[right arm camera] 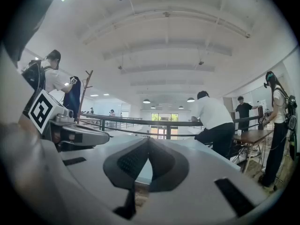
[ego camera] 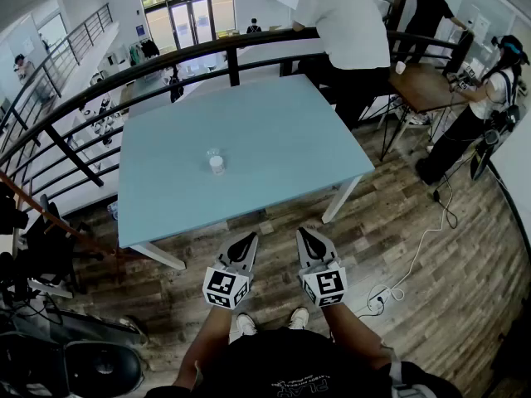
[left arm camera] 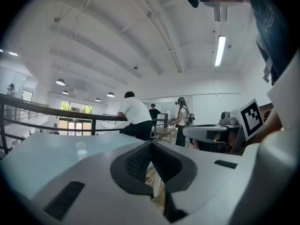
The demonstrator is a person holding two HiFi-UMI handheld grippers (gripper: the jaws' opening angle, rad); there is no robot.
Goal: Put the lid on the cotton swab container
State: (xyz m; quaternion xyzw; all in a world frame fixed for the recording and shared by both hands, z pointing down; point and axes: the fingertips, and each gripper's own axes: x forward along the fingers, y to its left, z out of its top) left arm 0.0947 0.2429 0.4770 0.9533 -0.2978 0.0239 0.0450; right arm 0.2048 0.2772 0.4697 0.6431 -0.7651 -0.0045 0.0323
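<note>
Two grey hand-held grippers, the left gripper (ego camera: 248, 240) and the right gripper (ego camera: 304, 235), both closed on nothing, are level and short of one pale blue square table (ego camera: 274, 131). Mid-table stands one small white cotton swab container (ego camera: 216, 166), with one clear lid (ego camera: 213, 152) just behind it (too small to tell if they touch)

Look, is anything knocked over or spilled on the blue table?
Nothing stands out. The small white container stands upright near the middle of the table, a clear piece close beside it, nothing spilled.
</note>
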